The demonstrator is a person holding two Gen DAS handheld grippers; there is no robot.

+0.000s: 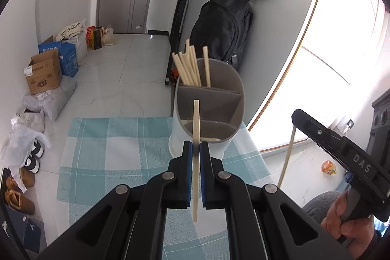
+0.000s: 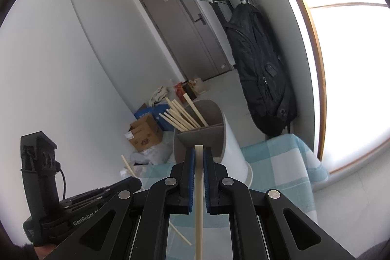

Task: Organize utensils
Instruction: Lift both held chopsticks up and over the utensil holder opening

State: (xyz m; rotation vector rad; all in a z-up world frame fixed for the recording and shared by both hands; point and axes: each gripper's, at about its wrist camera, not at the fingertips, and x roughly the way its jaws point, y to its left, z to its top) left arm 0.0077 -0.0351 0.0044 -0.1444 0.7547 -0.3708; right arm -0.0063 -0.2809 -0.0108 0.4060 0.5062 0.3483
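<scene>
Chopsticks (image 1: 192, 65), about seven, fill one holder (image 1: 209, 113) compartment; each hand-held gripper (image 1: 197, 150) (image 2: 199, 155) clamps one more.

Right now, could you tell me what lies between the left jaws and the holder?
Only bare checked cloth before the holder, in the left wrist view.

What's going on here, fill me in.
A person is sorting chopsticks into a grey divided utensil holder that stands on a blue checked cloth. The left tongs are shut on one chopstick, held up in front of the holder. The right tongs are shut on another chopstick, also pointed toward the holder. A bundle of chopsticks already stands in the holder's far compartment. Neither held chopstick is in the holder yet.
</scene>
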